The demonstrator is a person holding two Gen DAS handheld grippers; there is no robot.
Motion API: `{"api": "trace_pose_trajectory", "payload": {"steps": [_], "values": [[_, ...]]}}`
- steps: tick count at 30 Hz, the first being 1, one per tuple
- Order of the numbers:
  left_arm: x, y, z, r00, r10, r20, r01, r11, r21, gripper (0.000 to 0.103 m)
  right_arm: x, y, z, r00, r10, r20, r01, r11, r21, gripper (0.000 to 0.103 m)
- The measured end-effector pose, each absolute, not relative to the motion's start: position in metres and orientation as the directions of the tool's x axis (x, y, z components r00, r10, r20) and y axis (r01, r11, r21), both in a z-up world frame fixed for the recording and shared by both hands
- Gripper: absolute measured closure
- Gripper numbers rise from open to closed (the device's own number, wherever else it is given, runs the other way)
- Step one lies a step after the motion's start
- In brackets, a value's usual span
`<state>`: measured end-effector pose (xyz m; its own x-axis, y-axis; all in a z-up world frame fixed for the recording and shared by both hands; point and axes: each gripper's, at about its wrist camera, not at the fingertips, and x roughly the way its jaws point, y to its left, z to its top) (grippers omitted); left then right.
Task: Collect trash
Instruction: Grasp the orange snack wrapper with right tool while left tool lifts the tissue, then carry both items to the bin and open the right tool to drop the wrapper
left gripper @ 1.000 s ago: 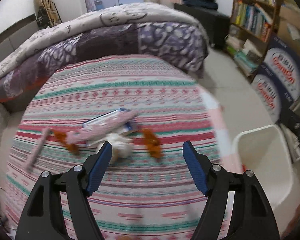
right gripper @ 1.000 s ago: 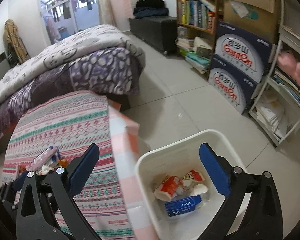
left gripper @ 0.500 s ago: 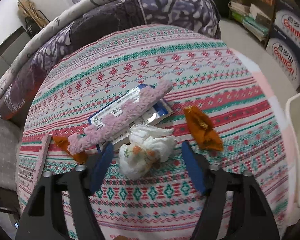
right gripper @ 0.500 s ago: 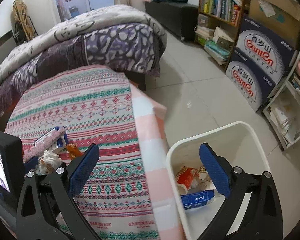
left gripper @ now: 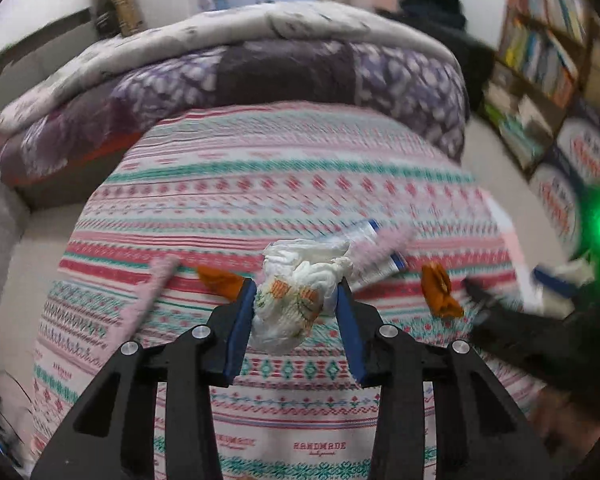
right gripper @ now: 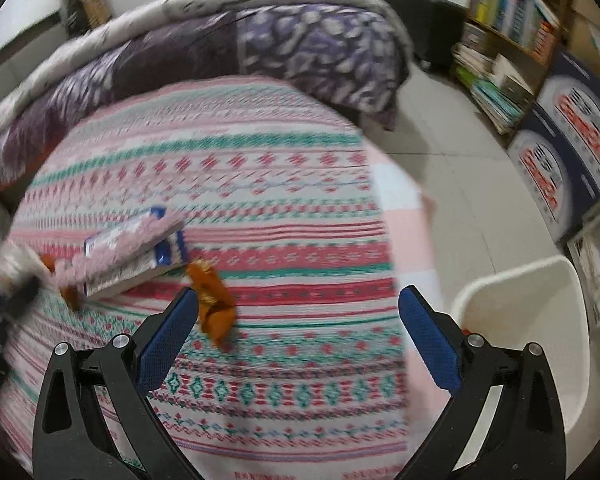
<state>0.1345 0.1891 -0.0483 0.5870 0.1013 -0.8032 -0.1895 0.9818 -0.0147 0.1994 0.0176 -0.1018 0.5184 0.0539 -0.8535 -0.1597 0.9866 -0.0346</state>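
Note:
A crumpled white tissue [left gripper: 296,284] with orange print lies on the patterned tablecloth [left gripper: 284,184]. My left gripper [left gripper: 296,294] has it between its blue pads; the jaws are closing and both pads touch its sides. An orange wrapper [left gripper: 440,292] lies to its right, another orange wrapper [left gripper: 220,280] to its left. Behind it are a blue-and-white box [left gripper: 364,232] and a pink fuzzy strip [left gripper: 384,248]. My right gripper [right gripper: 298,296] hangs open over the cloth, its left finger beside the orange wrapper [right gripper: 214,308], with nothing between its pads.
A white bin [right gripper: 520,304] stands on the floor off the table's right edge. A second pink strip [left gripper: 148,300] lies at the left. A bed with a purple quilt [left gripper: 284,72] is behind the table; bookshelves and stacked cartons [right gripper: 560,160] line the right wall.
My left gripper has come forward onto the tissue and its jaws have narrowed around it. My right gripper has swung left from above the bin to over the tablecloth and dropped lower.

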Motion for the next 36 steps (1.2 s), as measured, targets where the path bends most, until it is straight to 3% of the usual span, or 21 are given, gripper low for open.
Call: {"api": "trace_pose_trajectory", "payload": {"steps": [6,9,11,16,21,29,36], "values": [[0.118,0.227,-0.028,0.623,0.118,-0.773,-0.307,0.946,-0.102,0.063,0.203,0.045,-0.123,0.486,0.057,-0.872,-0.239,0.968,-0.07,0.024],[0.11,0.242,-0.024,0.63,0.136,-0.765,-0.351,0.928,-0.124,0.063,0.203,0.051,-0.129,0.474,0.076,-0.877,-0.245,0.968,-0.048,0.041],[0.105,0.253,-0.022,0.631,0.146,-0.762,-0.375,0.917,-0.135,0.063,0.202,0.056,-0.125,0.468,0.104,-0.877,-0.256,0.967,-0.022,0.079],[0.095,0.274,-0.022,0.63,0.17,-0.758,-0.432,0.887,-0.161,0.063,0.188,0.068,-0.104,0.49,0.176,-0.854,-0.277,0.96,0.038,0.081],[0.086,0.279,-0.01,0.659,0.219,-0.719,-0.474,0.864,-0.17,0.063,0.16,0.079,-0.051,0.601,0.241,-0.762,-0.323,0.945,0.045,0.081],[0.064,0.264,0.022,0.727,0.342,-0.595,-0.524,0.837,-0.159,0.063,0.13,0.061,0.006,0.739,0.24,-0.63,-0.283,0.958,0.034,0.081],[0.055,0.233,0.031,0.757,0.334,-0.562,-0.491,0.858,-0.151,0.062,0.116,0.04,0.021,0.785,0.231,-0.575,-0.25,0.967,0.048,0.081]]}}
